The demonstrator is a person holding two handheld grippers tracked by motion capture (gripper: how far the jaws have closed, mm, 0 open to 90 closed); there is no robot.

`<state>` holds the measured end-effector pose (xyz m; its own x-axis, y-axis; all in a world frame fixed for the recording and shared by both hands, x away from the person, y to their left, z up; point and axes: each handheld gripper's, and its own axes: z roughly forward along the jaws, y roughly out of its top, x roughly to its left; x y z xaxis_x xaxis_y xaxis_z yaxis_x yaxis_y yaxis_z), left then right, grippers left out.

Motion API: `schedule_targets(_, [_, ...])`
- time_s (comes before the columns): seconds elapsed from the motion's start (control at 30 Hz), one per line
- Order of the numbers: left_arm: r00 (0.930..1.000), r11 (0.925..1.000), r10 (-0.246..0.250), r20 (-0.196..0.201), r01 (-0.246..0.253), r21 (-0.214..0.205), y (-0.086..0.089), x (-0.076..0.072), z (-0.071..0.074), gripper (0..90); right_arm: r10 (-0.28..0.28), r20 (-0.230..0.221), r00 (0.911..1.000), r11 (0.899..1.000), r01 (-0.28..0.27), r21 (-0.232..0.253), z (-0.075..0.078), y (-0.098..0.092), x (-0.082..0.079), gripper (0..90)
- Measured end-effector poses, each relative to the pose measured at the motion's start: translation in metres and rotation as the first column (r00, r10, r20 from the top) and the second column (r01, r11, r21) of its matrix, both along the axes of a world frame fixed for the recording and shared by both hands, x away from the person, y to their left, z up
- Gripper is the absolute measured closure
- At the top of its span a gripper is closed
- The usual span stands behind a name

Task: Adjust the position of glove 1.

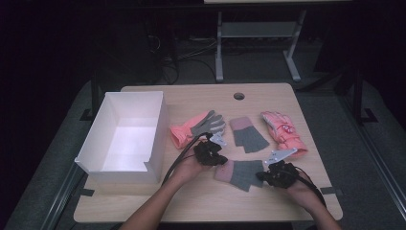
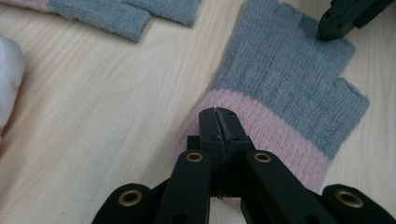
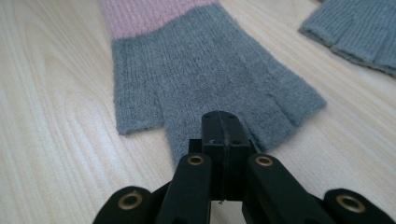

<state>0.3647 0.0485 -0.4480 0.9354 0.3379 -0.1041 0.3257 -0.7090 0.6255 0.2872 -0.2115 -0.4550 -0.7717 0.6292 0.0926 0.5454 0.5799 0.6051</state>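
A grey fingerless knit glove (image 1: 242, 173) with a pink cuff lies flat near the table's front edge. My left gripper (image 1: 220, 164) is at its cuff end; in the left gripper view the jaws (image 2: 218, 114) are closed together on the pink cuff (image 2: 280, 140). My right gripper (image 1: 261, 176) is at the glove's finger end. In the right gripper view its closed tips (image 3: 222, 116) pinch the grey finger edge (image 3: 210, 79). The right gripper's jaw (image 2: 345, 16) reaches in at the top right of the left gripper view.
A matching grey glove (image 1: 248, 135) lies just behind, between an orange-and-grey glove (image 1: 196, 127) and a pink padded glove (image 1: 282, 132). An open white box (image 1: 158, 129) stands at the table's left. A cable hole (image 1: 239, 96) is at the back edge.
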Motion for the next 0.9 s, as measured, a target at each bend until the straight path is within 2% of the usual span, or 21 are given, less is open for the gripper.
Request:
schedule_targets(0.2, [0.9998,0.9999,-0.006,-0.019,0.006,0.008,0.006,-0.008,0.001,89.6,-0.004,0.001,1.0,1.0,0.004,-0.002,-0.001,0.001,0.003,90.0])
schedule_targets(0.3, [0.9995,0.9995,-0.018,-0.024,0.019,0.026,0.011,-0.015,0.003,89.6,-0.01,0.001,1.0,1.0,0.01,-0.003,0.0,0.003,0.005,90.0])
schedule_targets(0.47, [0.999,0.9993,-0.014,-0.041,0.015,0.033,0.021,-0.025,0.004,89.6,-0.019,0.01,0.9998,1.0,0.019,-0.008,-0.001,0.013,0.016,90.0])
schedule_targets(0.67, [0.9972,0.9999,-0.01,-0.074,0.011,0.011,0.031,-0.035,0.003,89.6,-0.024,0.015,0.9996,1.0,0.024,0.003,-0.002,0.022,0.026,90.0])
schedule_targets(0.8, [0.995,0.9998,-0.02,-0.098,0.02,0.002,0.036,-0.047,0.002,89.6,-0.026,0.021,0.9994,1.0,0.026,0.007,-0.003,0.033,0.037,90.0])
schedule_targets(0.9, [0.9945,0.9995,-0.031,-0.1,0.031,-0.003,0.038,-0.054,0.002,89.6,-0.017,0.02,0.9997,1.0,0.017,0.008,-0.003,0.04,0.044,90.0])
